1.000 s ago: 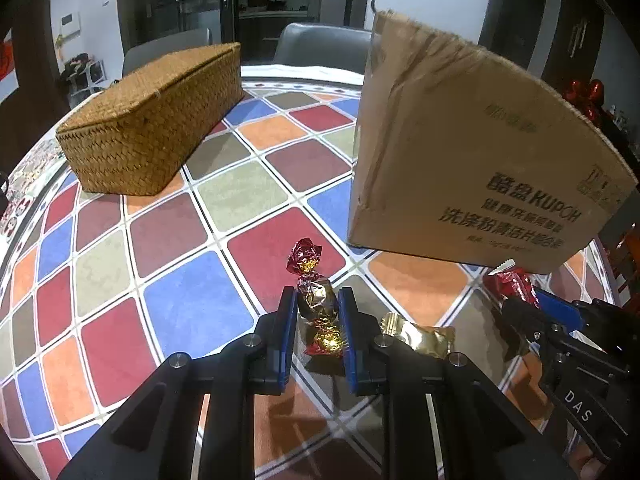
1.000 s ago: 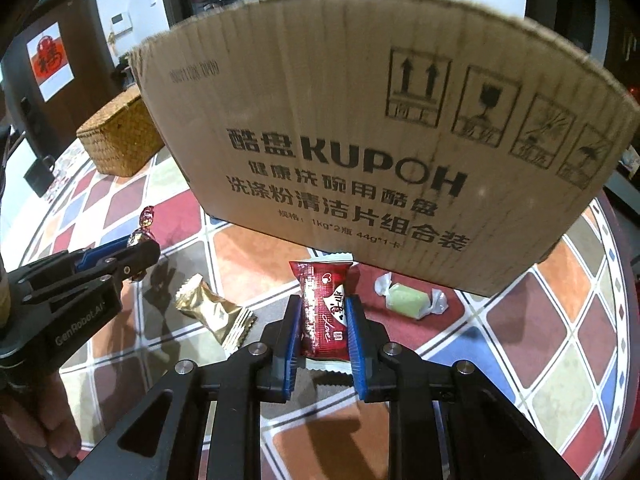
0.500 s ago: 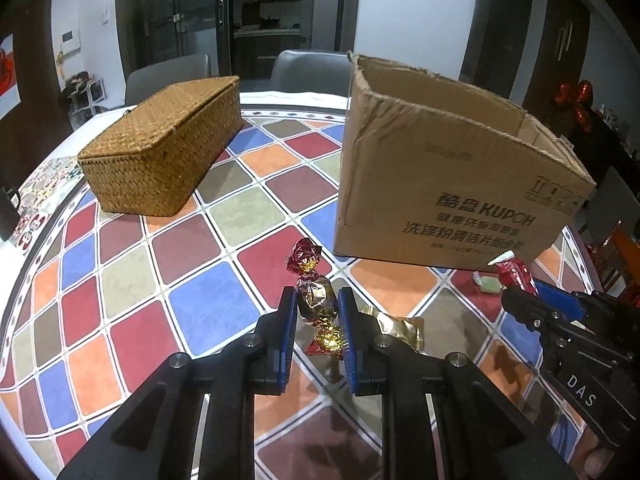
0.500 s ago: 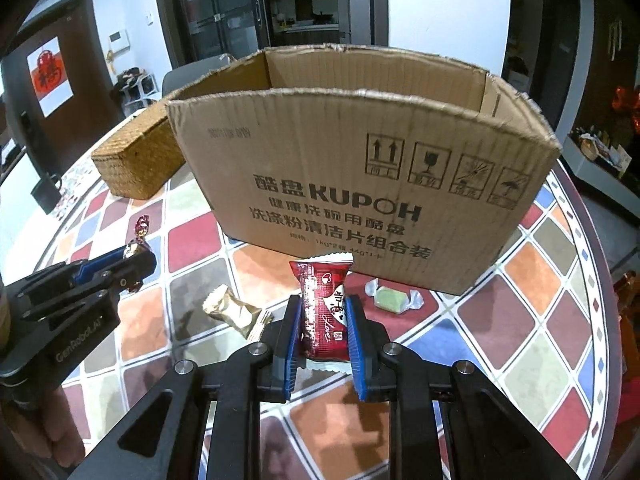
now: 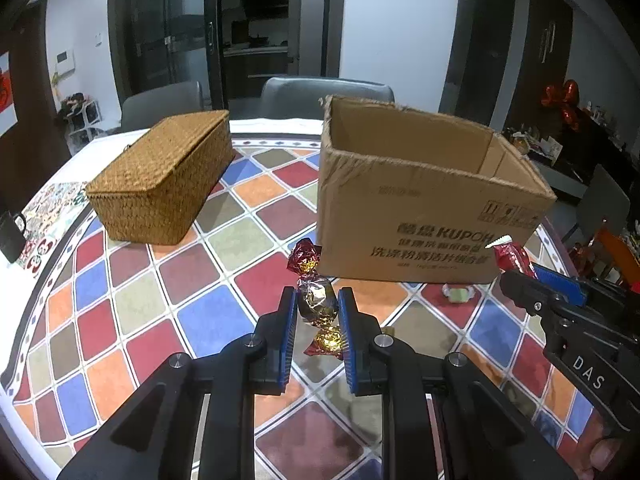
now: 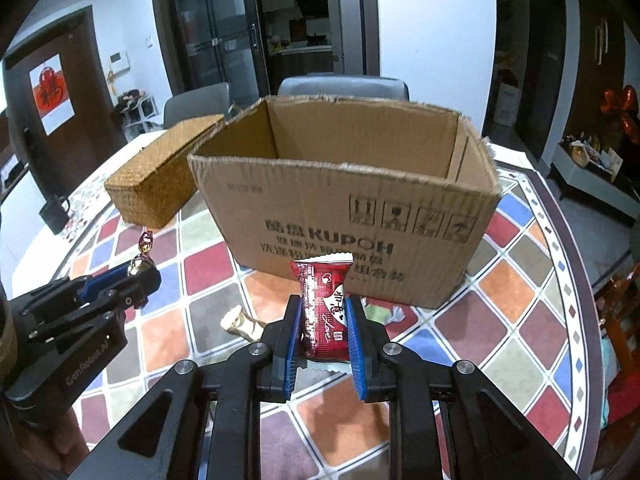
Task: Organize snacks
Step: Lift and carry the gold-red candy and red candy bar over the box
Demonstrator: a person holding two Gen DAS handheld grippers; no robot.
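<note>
My left gripper (image 5: pixel 317 304) is shut on a foil-wrapped candy (image 5: pixel 316 300) with red and gold twisted ends, held above the table. My right gripper (image 6: pixel 323 312) is shut on a red snack packet (image 6: pixel 325 304), also off the table. An open cardboard box (image 5: pixel 424 216) (image 6: pixel 344 208) stands just beyond both grippers, and its inside looks bare where I can see it. In the left wrist view the right gripper (image 5: pixel 532 276) shows at the right with the red packet (image 5: pixel 510 254). In the right wrist view the left gripper (image 6: pixel 136 276) shows at the left.
A lidded wicker basket (image 5: pixel 160 184) sits left of the box. A gold-wrapped snack (image 6: pixel 242 322) and a green candy (image 5: pixel 458 294) lie on the chequered tablecloth (image 5: pixel 128 304) in front of the box. A black mug (image 6: pixel 54 212) stands at the far left. Grey chairs (image 5: pixel 324 94) stand behind the table.
Both grippers have risen with their snacks, so the box's open top and inner walls now show. The table and loose snacks sit lower and farther away in both views.
</note>
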